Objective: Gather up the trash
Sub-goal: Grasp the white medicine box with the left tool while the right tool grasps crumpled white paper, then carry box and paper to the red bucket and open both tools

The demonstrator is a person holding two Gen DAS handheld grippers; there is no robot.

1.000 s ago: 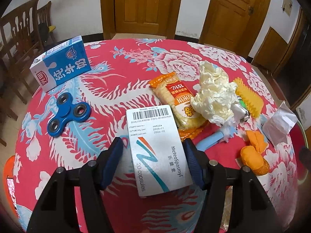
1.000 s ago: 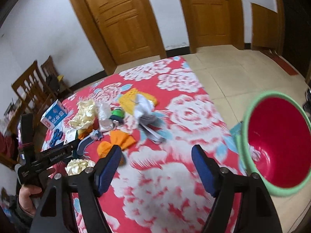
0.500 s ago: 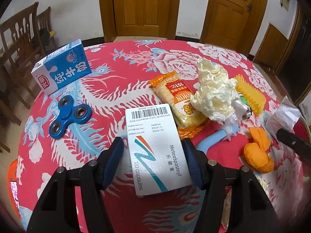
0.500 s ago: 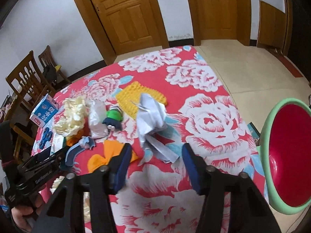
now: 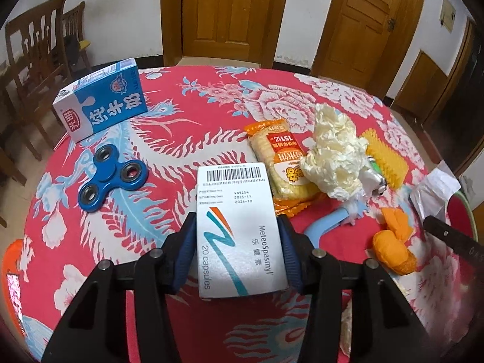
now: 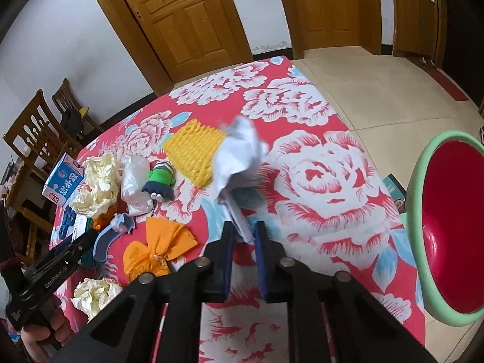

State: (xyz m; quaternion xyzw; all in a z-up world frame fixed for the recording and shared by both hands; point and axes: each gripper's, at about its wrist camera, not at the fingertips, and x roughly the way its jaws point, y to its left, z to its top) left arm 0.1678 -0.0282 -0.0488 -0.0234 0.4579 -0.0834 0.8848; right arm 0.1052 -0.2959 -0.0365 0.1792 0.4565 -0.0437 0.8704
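Observation:
My left gripper (image 5: 236,248) is shut on a white capsule box (image 5: 236,224) just above the red flowered tablecloth (image 5: 187,127). My right gripper (image 6: 243,236) is shut on the tail of a crumpled white paper (image 6: 239,157), which looks blurred and lifted. A red bin with a green rim (image 6: 447,230) stands off the table's right edge. Other trash lies on the table: a cream tissue wad (image 5: 332,151), an orange snack wrapper (image 5: 279,160), an orange wad (image 6: 157,248), a clear plastic bag (image 6: 134,184), a small cream wad (image 6: 93,298).
A blue milk carton (image 5: 101,106) and a blue fidget spinner (image 5: 112,178) lie at the left. A yellow foam net (image 6: 193,148), a green toy figure (image 6: 160,178) and a light blue handle (image 6: 106,239) lie mid-table. Wooden chairs (image 5: 33,60) stand at the left, doors behind.
My right gripper moved toward the white paper and shut on its tail; the paper now lifts. My left gripper closed tighter on the capsule box and stayed roughly in place.

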